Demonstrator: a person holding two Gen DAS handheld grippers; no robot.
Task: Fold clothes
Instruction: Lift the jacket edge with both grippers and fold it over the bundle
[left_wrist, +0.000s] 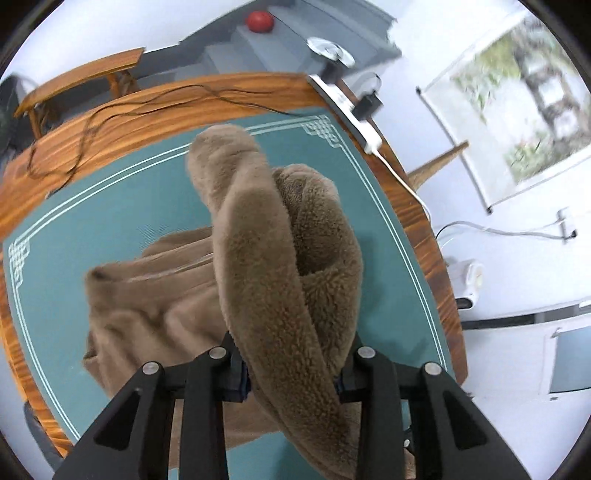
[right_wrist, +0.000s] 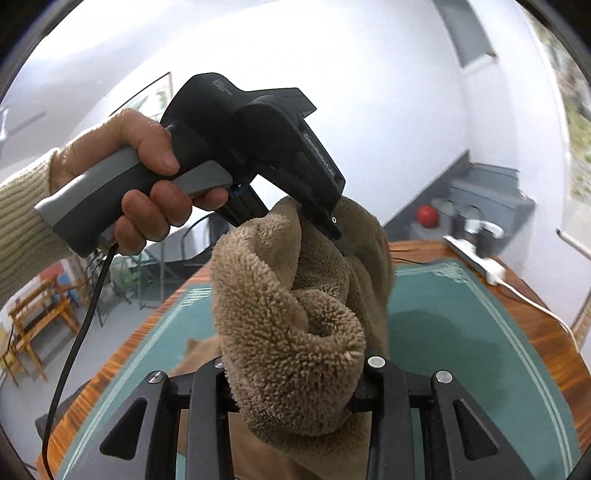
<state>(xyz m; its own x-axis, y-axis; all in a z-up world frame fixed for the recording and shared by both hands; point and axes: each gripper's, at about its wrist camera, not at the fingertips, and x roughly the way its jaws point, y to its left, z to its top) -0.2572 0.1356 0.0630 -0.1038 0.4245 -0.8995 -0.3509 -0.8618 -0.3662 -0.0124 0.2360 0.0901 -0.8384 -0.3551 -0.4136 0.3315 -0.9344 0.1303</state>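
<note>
Wooden table: teal mat on top; brown fleece garment partly resting on mat; white power strip at edge.

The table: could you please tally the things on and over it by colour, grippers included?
Brown: 1, garment
Teal: 1, mat
White: 1, power strip
Black: 3, left gripper, right gripper, cable
Total: 6
</note>
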